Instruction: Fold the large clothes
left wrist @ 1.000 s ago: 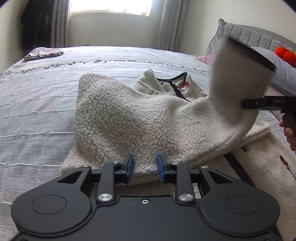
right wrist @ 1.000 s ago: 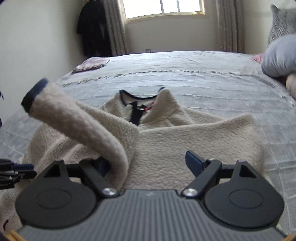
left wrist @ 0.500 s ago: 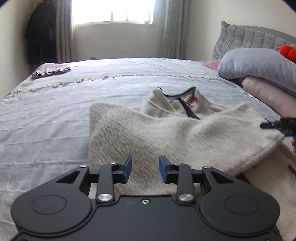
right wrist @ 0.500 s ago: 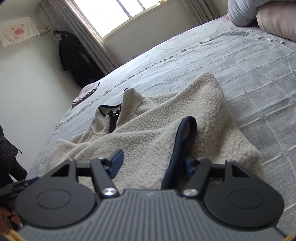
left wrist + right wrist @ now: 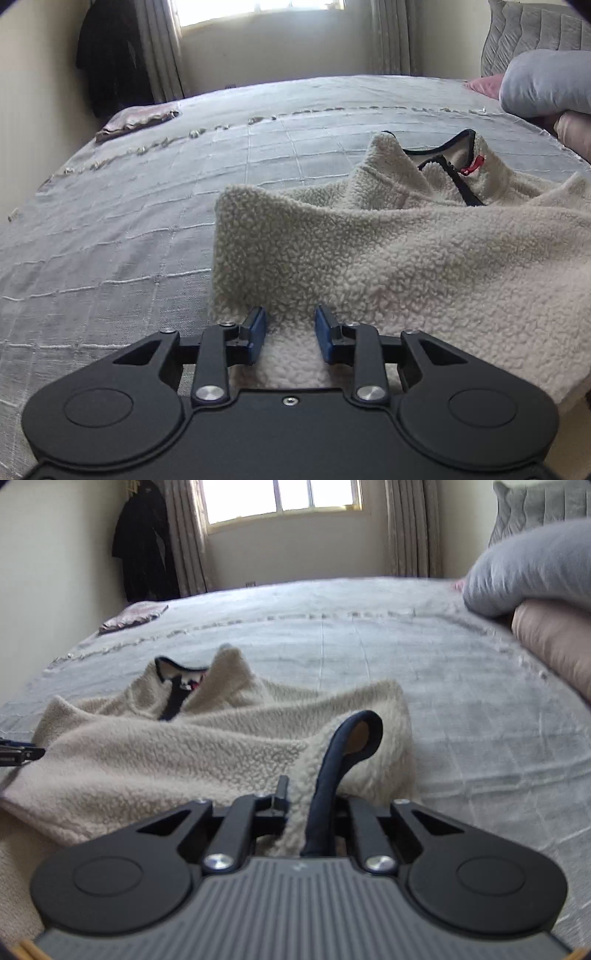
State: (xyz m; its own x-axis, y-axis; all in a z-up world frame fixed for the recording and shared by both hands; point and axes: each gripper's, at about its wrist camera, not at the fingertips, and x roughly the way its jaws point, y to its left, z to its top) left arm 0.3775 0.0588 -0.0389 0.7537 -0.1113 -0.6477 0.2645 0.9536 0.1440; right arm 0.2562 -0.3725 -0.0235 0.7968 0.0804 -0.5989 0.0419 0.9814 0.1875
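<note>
A cream fleece jacket with a navy-trimmed collar lies on the grey bedspread. My left gripper sits at the jacket's near left corner, with a thick fold of fleece pinched between its blue pads. In the right wrist view the same jacket spreads to the left. My right gripper is at the folded-in sleeve, its jaws closing on the sleeve. The sleeve's navy cuff curls up just beyond the fingers. The left gripper's tip shows at the left edge.
Grey and pink pillows are stacked at the right by the headboard. A small folded cloth lies at the bed's far left corner. A dark coat hangs beside the window curtains.
The raised sleeve has come down across the jacket. My right gripper went from wide open to closed around the sleeve near its cuff. The left gripper shifted left along the jacket's edge, still holding fleece.
</note>
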